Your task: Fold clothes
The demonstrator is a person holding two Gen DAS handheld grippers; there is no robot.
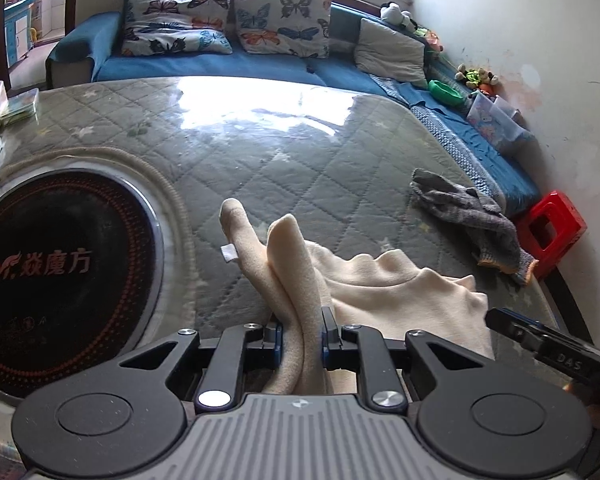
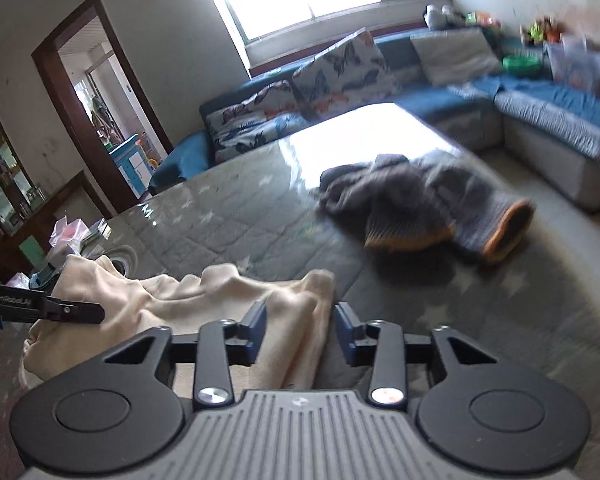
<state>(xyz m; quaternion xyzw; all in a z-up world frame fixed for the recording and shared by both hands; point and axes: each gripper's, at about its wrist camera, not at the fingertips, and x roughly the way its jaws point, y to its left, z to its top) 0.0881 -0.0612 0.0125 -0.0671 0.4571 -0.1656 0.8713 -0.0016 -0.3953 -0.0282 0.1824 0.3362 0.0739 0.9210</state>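
Left tool point(image 1: 302, 334) clamps doubled edge of cream garment point(image 1: 400, 292), which lies rumpled on quilted desk point(image 1: 260, 152). Right tool point(image 2: 300, 330) half open, cloth between jaws, unpinched. Soft, light, limp fleece; likely best gripped at hem corners.

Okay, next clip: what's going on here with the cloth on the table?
A person is folding clothes with a handheld gripper in each hand. The left gripper is clamped on a bunched fold of the cream fleece garment, which lies rumpled on the grey quilted table cover. The right gripper stands open, with an edge of the same garment lying loose between its jaws. A grey knitted garment with orange trim lies in a heap farther along the table, untouched.
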